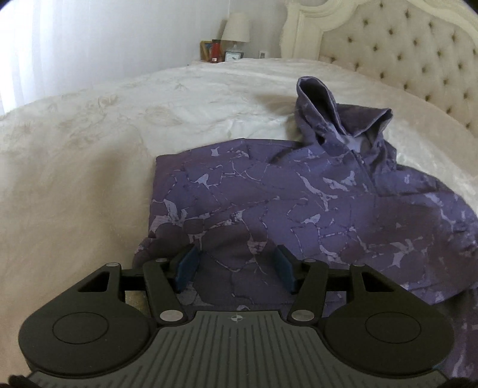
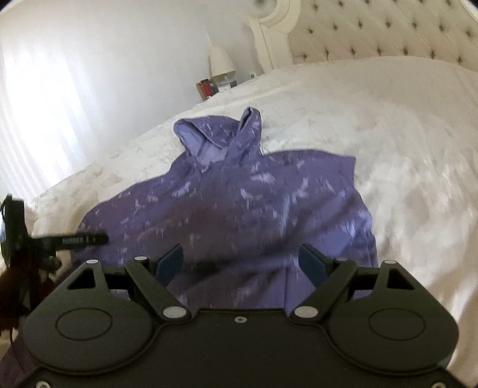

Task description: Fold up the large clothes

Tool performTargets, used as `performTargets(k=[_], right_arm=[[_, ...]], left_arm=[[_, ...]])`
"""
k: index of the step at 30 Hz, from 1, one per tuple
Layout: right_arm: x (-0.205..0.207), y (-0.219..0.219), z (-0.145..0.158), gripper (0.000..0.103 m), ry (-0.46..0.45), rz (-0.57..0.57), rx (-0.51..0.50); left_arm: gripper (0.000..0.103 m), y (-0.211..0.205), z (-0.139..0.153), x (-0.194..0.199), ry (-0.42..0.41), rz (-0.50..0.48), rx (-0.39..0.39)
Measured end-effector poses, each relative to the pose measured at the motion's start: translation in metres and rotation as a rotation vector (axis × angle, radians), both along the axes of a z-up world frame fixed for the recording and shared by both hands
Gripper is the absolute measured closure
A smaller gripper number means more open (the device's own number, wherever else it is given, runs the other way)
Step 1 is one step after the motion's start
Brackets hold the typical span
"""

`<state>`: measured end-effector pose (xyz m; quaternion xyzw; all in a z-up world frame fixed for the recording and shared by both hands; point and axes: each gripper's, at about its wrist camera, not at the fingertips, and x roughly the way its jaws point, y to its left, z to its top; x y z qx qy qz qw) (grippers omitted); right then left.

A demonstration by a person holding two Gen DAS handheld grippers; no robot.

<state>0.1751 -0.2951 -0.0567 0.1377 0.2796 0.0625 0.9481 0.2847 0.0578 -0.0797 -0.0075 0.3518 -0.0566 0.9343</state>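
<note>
Left wrist cam: both tongs, left (image 1: 236, 264) & right (image 2: 240, 264), spread apart w/ nothing held over the purple hoodie (image 1: 298, 209) on bed (image 1: 89, 149), sides look tucked, so I reckon next = grab hem, fold toward hood (image 1: 334, 119).

A white embossed bedspread (image 1: 149, 119) is covering the bed, backed by a cream tufted headboard (image 1: 403, 53) in a carved frame. Daylight is coming through sheer white curtains (image 1: 44, 44). In the far corner, a lamp (image 1: 236, 28) is standing among small items, beside a plain white wall (image 1: 164, 27).
</note>
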Motion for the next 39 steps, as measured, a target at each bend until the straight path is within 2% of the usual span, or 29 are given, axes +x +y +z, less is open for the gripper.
performTargets(k=[2,7,10,12,13,15,17,18,22,26,27,29,33,36,39], right_arm=[[0.013,-0.003,0.003,0.017,0.003,-0.009,0.013],[0.05,-0.014,-0.008,0.018,0.078,-0.04,0.062],[0.066,-0.016,-0.021,0.033,0.135,-0.046,0.066],[0.074,-0.013,-0.027,0.053,0.163,-0.038,0.058],[0.077,-0.01,-0.029,0.055,0.175,-0.043,0.04],[0.078,-0.004,-0.026,0.072,0.167,-0.049,-0.017],[0.077,-0.005,-0.02,0.076,0.125,-0.048,-0.052],[0.076,-0.008,-0.019,0.082,0.119,-0.055,-0.062],[0.083,-0.016,-0.028,0.082,0.178,-0.058,-0.093],[0.08,-0.016,-0.015,0.064,0.16,-0.036,-0.105],[0.08,-0.017,-0.009,0.054,0.145,-0.031,-0.093],[0.081,-0.018,0.006,0.043,0.108,-0.02,-0.075],[0.107,-0.017,0.031,0.042,0.077,0.013,-0.059],[0.136,-0.015,0.041,0.042,0.07,0.028,-0.043],[0.166,-0.011,0.048,0.042,0.044,0.037,-0.068]], left_arm=[[0.047,0.002,-0.003,-0.001,-0.002,0.007,-0.013],[0.047,0.006,-0.008,-0.004,-0.01,0.009,-0.019],[0.046,0.006,-0.008,-0.004,-0.009,0.01,-0.021],[0.045,0.006,-0.008,-0.004,-0.006,0.011,-0.024],[0.044,0.005,-0.007,-0.004,-0.004,0.011,-0.025],[0.043,0.004,-0.005,-0.004,0.004,0.012,-0.02],[0.043,0.004,0.0,-0.005,0.008,0.006,-0.025],[0.043,0.005,0.003,-0.006,0.005,0.001,-0.033],[0.043,0.008,0.014,-0.008,0.013,0.008,-0.074],[0.043,0.012,0.031,-0.004,0.03,0.007,-0.141],[0.043,0.011,0.036,-0.003,0.024,-0.001,-0.147],[0.043,0.007,0.049,0.001,0.002,-0.033,-0.131],[0.043,-0.009,0.068,0.021,-0.034,-0.085,-0.09],[0.043,-0.023,0.081,0.045,-0.07,-0.109,-0.063],[0.043,-0.037,0.09,0.072,-0.098,-0.124,-0.042]])
